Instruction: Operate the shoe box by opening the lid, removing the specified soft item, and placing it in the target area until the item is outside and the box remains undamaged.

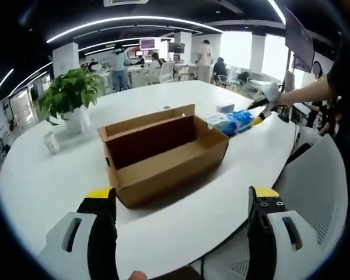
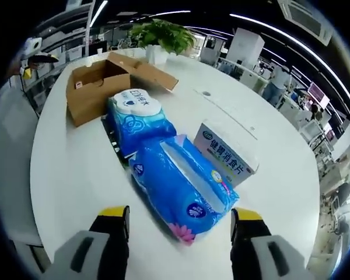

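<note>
The brown cardboard shoe box (image 1: 163, 153) lies on the white table (image 1: 46, 181) with its lid folded back, and its inside looks bare. My left gripper (image 1: 184, 198) stands open in front of it, apart from it. The other gripper (image 1: 265, 108) reaches in from the right, beside blue packs (image 1: 236, 121). In the right gripper view, a blue soft tissue pack (image 2: 184, 186) lies just ahead of my open right gripper (image 2: 179, 224), with nothing between the jaws. A blue wipes pack (image 2: 139, 119) and a small white box (image 2: 224, 154) lie beside it. The shoe box (image 2: 99, 87) stands farther off.
A potted green plant (image 1: 70, 99) and a small white cup (image 1: 51, 142) stand at the table's far left. A white mesh chair (image 1: 321, 192) sits at the table's right edge. People stand and sit at desks far behind.
</note>
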Available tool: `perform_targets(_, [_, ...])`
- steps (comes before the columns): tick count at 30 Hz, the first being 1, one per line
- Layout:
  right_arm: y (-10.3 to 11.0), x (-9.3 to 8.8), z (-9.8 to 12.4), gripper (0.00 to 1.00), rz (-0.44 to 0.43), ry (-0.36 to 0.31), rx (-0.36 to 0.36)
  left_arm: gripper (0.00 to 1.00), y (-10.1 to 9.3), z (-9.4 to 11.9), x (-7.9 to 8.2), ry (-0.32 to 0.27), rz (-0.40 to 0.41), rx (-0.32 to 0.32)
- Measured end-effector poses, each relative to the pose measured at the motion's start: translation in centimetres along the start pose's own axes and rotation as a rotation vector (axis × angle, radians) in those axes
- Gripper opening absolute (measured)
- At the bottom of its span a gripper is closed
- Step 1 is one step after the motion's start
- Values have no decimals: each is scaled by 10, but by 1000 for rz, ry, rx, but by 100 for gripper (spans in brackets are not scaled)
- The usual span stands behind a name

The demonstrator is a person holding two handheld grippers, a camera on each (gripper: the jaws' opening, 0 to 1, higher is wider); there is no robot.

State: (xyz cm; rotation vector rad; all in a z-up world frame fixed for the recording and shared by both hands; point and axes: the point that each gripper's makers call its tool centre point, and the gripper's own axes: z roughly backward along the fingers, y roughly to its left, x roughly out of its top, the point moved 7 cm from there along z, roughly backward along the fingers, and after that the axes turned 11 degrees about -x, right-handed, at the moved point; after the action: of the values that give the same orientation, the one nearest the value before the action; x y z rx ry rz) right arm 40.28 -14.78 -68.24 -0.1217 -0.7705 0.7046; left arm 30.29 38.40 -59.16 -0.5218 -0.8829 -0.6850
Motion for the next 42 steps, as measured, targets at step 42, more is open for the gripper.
perform_targets(42, [88, 40, 76, 100, -198, -215, -10, 83, 71, -39, 49, 148, -211, -123])
